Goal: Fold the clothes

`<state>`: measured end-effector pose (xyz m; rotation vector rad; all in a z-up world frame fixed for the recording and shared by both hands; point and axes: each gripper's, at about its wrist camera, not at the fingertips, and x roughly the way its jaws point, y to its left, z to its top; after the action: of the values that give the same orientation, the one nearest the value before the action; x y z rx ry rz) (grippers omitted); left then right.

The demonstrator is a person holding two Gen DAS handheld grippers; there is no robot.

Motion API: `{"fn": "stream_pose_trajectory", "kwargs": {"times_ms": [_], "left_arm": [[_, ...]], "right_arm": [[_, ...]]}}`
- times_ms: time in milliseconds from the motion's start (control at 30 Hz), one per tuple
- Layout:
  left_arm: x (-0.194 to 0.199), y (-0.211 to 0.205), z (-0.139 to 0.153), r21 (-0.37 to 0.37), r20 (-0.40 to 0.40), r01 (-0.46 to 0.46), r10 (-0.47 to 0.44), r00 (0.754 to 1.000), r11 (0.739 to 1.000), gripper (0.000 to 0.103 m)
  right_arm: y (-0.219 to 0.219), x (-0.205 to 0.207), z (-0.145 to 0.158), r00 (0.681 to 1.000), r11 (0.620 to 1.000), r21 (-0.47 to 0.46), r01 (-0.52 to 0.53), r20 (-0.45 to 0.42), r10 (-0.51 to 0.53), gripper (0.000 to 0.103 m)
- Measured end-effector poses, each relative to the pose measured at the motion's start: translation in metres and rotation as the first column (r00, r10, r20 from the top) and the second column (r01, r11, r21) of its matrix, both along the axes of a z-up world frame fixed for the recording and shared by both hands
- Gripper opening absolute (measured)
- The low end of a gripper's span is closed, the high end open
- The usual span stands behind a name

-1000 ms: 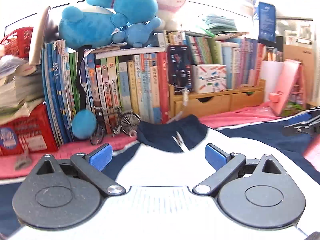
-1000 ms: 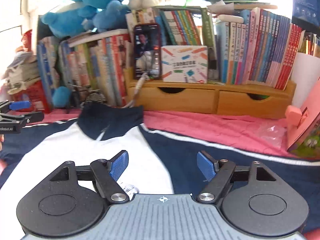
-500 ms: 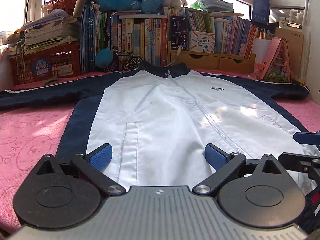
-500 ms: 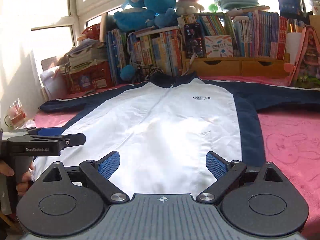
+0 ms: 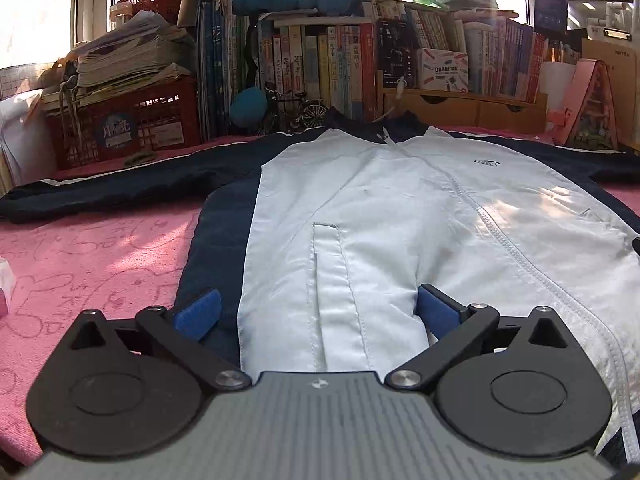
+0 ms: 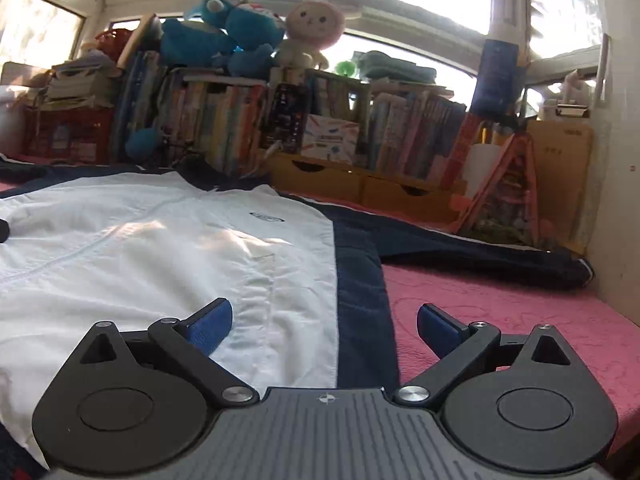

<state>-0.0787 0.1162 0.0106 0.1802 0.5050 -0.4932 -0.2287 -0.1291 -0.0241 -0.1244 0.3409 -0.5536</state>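
A white jacket (image 5: 400, 208) with navy sleeves and side panels lies flat, front up and zipped, on the pink cloth (image 5: 88, 248). In the right wrist view the same jacket (image 6: 180, 248) spreads to the left, its navy right sleeve (image 6: 472, 252) stretched toward the wall. My left gripper (image 5: 316, 312) hovers low over the hem near the left pocket, jaws wide apart, the cloth lying under them unpinched. My right gripper (image 6: 324, 326) sits over the hem at the navy side panel, its jaws still opening, with nothing pressed between the pads.
Rows of books (image 5: 320, 68), wooden drawers (image 5: 460, 108) and a red crate (image 5: 124, 124) line the far edge, with plush toys (image 6: 224, 40) on top. A pink house-shaped stand (image 6: 504, 188) and a wall (image 6: 616, 200) close off the right side.
Both grippers drew back from the collar toward the hem and sank lower. The right view swung right, toward the jacket's navy side, and its jaws spread wider.
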Motion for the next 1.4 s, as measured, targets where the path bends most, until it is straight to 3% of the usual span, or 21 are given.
{"fn": "stream_pose_trajectory", "kwargs": {"times_ms": [100, 167, 333, 467, 533, 667, 767, 867, 1000, 1033, 1133, 1200, 1300, 1333, 1367, 1400], "left_arm": [[0.001, 0.006, 0.002, 0.027, 0.019, -0.003, 0.003, 1.000, 1.000, 0.103], [0.003, 0.015, 0.004, 0.063, 0.041, -0.069, 0.067, 0.997, 0.996, 0.103], [0.018, 0.057, 0.007, -0.013, -0.048, -0.214, 0.213, 0.976, 0.977, 0.103], [0.013, 0.044, 0.013, 0.035, -0.006, -0.238, 0.238, 0.971, 0.971, 0.103], [0.007, 0.036, 0.020, -0.009, -0.007, -0.220, 0.220, 0.976, 0.975, 0.101], [-0.004, 0.023, 0.025, -0.155, -0.038, -0.126, 0.121, 0.992, 0.980, 0.101], [-0.004, 0.011, 0.012, -0.085, -0.039, -0.125, 0.122, 0.992, 0.988, 0.101], [0.000, 0.016, -0.004, -0.027, -0.024, -0.177, 0.176, 0.984, 0.984, 0.103], [0.003, 0.044, -0.003, -0.007, -0.010, -0.247, 0.247, 0.969, 0.969, 0.103], [0.003, 0.049, -0.001, -0.028, -0.033, -0.244, 0.243, 0.969, 0.969, 0.103], [0.005, 0.064, 0.007, -0.099, -0.107, -0.231, 0.220, 0.970, 0.968, 0.103], [0.008, 0.076, 0.007, -0.207, -0.179, -0.221, 0.186, 0.966, 0.953, 0.103], [0.022, 0.098, -0.001, -0.387, -0.283, -0.265, 0.160, 0.946, 0.883, 0.103], [0.027, 0.102, -0.002, -0.414, -0.296, -0.281, 0.164, 0.941, 0.866, 0.103], [0.031, 0.106, -0.003, -0.439, -0.307, -0.296, 0.168, 0.937, 0.848, 0.103], [0.034, 0.105, -0.002, -0.431, -0.306, -0.304, 0.179, 0.935, 0.850, 0.103]], "right_arm": [[-0.021, -0.006, -0.001, 0.998, 0.998, 0.008, 0.061, -0.013, -0.061, 0.100], [-0.026, -0.008, -0.001, 0.998, 0.997, 0.036, 0.066, -0.011, -0.066, 0.100], [-0.021, -0.006, -0.001, 0.997, 0.997, 0.016, 0.075, -0.024, -0.075, 0.100], [-0.014, -0.006, 0.011, 0.996, 0.997, 0.023, 0.073, -0.043, -0.072, 0.099], [-0.007, -0.011, 0.019, 0.999, 0.998, 0.037, 0.050, -0.011, -0.049, 0.099], [0.014, -0.021, 0.035, 0.994, 0.982, 0.172, -0.076, 0.094, 0.061, 0.099], [0.035, -0.019, 0.033, 0.977, 0.952, 0.239, -0.193, 0.139, 0.163, 0.099], [0.051, -0.011, 0.023, 0.965, 0.935, 0.245, -0.258, 0.106, 0.238, 0.099], [0.028, -0.015, 0.011, 0.994, 0.981, 0.158, -0.108, 0.036, 0.104, 0.100], [0.021, -0.016, 0.008, 0.998, 0.989, 0.133, -0.066, 0.021, 0.064, 0.100], [-0.022, -0.027, 0.016, 0.999, 0.983, 0.177, 0.050, -0.010, -0.049, 0.099], [-0.053, -0.039, 0.021, 0.999, 0.951, 0.309, 0.032, -0.003, -0.032, 0.099], [-0.087, -0.054, 0.024, 0.995, 0.847, 0.526, -0.078, 0.090, 0.035, 0.099], [-0.098, -0.060, 0.026, 0.991, 0.799, 0.590, -0.117, 0.126, 0.052, 0.099], [-0.104, -0.059, 0.027, 0.988, 0.773, 0.619, -0.139, 0.145, 0.062, 0.097], [-0.107, -0.056, 0.027, 0.986, 0.762, 0.631, -0.147, 0.153, 0.064, 0.097]]}}
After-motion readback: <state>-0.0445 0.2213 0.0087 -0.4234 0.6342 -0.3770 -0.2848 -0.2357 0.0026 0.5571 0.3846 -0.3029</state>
